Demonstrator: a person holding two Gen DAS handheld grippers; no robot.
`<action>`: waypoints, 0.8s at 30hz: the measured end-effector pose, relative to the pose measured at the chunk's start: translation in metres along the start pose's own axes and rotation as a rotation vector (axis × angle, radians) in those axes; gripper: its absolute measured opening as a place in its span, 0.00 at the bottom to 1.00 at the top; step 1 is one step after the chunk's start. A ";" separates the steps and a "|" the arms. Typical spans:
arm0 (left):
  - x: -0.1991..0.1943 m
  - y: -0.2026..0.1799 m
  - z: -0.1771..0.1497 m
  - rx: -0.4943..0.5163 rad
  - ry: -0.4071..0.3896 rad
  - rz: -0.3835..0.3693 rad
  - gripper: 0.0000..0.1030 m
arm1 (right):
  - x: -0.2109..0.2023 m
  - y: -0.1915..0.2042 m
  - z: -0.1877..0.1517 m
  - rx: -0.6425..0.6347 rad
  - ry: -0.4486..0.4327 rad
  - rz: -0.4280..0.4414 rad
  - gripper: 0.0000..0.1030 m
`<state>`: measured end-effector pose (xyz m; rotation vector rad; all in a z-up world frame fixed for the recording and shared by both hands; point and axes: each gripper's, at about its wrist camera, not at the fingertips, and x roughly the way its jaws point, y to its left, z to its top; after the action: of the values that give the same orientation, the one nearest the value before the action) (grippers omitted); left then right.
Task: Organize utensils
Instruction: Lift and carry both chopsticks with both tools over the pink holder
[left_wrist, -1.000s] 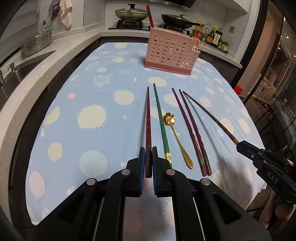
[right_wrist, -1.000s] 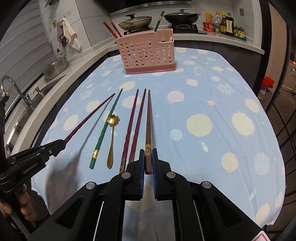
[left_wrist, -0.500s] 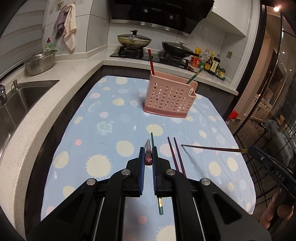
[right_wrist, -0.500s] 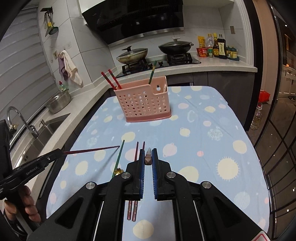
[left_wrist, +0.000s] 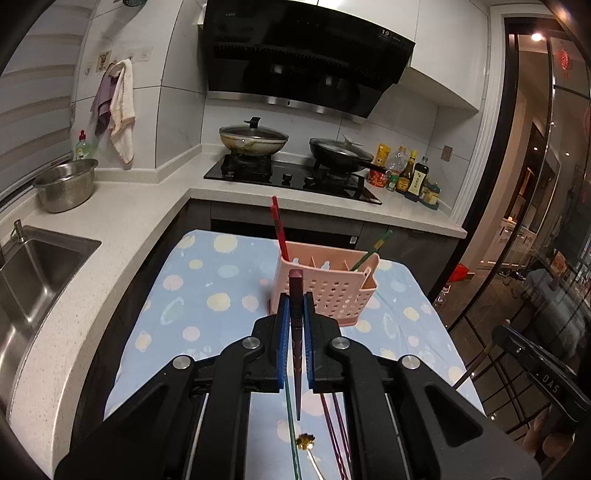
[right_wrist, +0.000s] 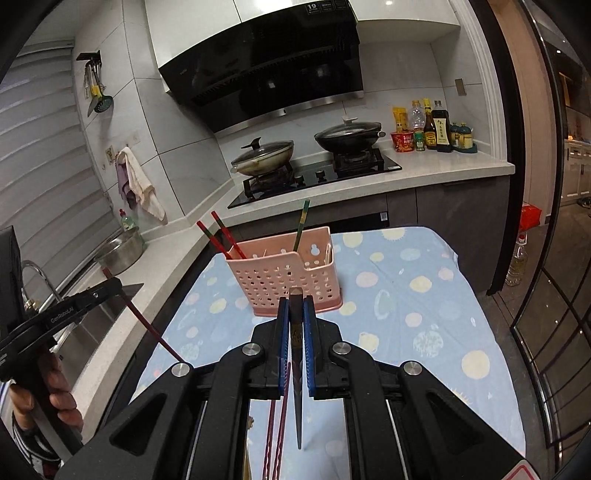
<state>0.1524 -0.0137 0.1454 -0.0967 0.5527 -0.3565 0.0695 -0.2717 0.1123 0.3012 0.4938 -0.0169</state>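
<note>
A: Table (left_wrist: 207, 280), covered by a pale blue dotted cloth, is seen below and ahead of both sets of fingers. The pink perforated holder (left_wrist: 332, 295) is stood on it just beyond the fingertips in both wrist views.

B: Contents of the holder? Red chopsticks (right_wrist: 221, 240) are noted leaning out on the side left of the fingers, a green chopstick (right_wrist: 301, 225) toward the right.

A: Confirmed. Left gripper (left_wrist: 295, 314): fingers clenched on a dark red chopstick (left_wrist: 296, 369), blunt end up between the blue pads, tip hung below the fingers, clear of the cloth.

B: Right gripper (right_wrist: 295, 317): fingers likewise clenched, on a brown chopstick (right_wrist: 297, 398) with a gold band, held the same way, tip down.

A: Left on the cloth beneath the left gripper's fingers: a green chopstick (left_wrist: 291, 424) just left of the held tip, a gold flower-headed spoon (left_wrist: 306, 441) directly under it, a maroon pair (left_wrist: 334, 432) to the right.

B: The maroon pair is seen under the right gripper too, just left of the brown tip. A person's hand (right_wrist: 51, 391) is seen on the left gripper's handle.
</note>
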 end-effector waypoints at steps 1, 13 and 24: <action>0.001 -0.002 0.006 0.004 -0.012 -0.005 0.07 | 0.001 0.000 0.004 0.002 -0.005 0.002 0.07; 0.029 -0.026 0.065 0.046 -0.093 -0.041 0.07 | 0.026 0.001 0.062 0.010 -0.070 0.049 0.07; 0.064 -0.030 0.112 0.040 -0.110 -0.051 0.07 | 0.055 0.009 0.123 0.002 -0.138 0.105 0.07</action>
<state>0.2531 -0.0656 0.2140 -0.0919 0.4343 -0.4092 0.1752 -0.2956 0.1918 0.3255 0.3401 0.0638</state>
